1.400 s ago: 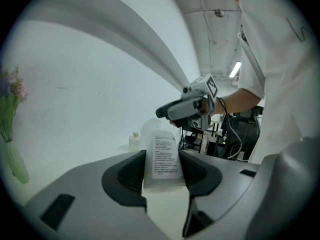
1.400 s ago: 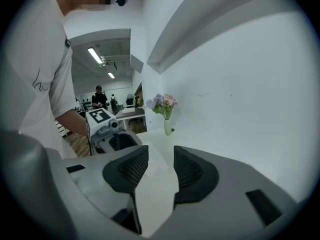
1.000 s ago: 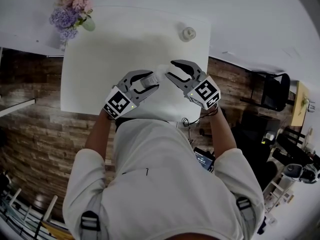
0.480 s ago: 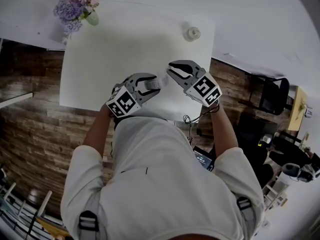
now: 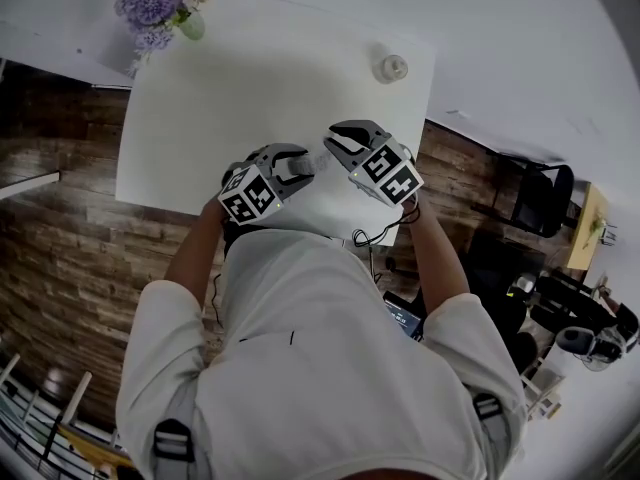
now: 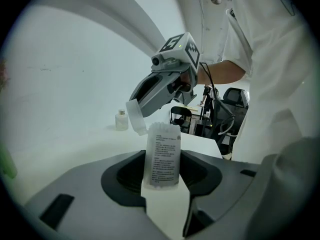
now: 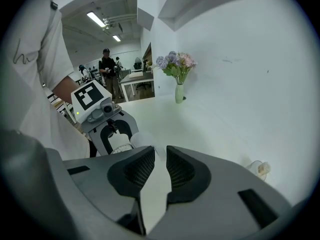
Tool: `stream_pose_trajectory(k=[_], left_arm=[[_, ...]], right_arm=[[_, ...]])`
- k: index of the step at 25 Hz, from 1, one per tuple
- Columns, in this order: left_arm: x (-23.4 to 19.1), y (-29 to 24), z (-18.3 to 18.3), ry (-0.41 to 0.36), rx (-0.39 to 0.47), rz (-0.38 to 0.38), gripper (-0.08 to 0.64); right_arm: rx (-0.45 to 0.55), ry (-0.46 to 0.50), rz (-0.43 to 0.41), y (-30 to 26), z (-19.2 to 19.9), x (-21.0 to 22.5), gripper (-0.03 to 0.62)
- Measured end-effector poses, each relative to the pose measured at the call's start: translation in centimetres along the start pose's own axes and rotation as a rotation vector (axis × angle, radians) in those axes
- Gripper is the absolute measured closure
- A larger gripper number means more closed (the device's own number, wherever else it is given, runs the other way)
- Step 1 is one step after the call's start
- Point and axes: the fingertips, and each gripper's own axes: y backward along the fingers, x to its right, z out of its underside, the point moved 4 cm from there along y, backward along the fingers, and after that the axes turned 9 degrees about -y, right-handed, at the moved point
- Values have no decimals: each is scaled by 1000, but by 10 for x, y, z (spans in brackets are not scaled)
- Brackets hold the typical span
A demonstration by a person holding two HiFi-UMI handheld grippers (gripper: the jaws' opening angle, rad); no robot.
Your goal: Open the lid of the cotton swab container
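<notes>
- Grip first: my left tool is clamped on the translucent cylindrical plastic cotton swab container with the printed label. It stands upright between the pads, over the white surface and close in front of me.
- My right tool has just been closing and now stands narrow, pinching the container's small translucent plastic lid at its tips.
- The lid sits tilted, just beside and slightly above the container's mouth, on the side toward the right tool. Swab tips show at the open top (whether a hinge joins lid and body I cannot tell).
- The container's long axis runs upright, so I judge the lid should leave up and away along that axis, the left tool only holding steady.
- The right tool is the one nearer the lid; the left grips lower down the body.
- I reckon the opening is all but done.
</notes>
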Motion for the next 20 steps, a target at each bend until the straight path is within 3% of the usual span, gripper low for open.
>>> stream_pose_trajectory(k=[7, 20], left_arm=[[-9, -2, 27, 56, -22, -39, 345], [-14, -5, 66, 76, -85, -87, 340]], right_arm=[[-39, 1, 21, -28, -1, 1, 520], [-83, 82, 24, -67, 2, -7, 508]])
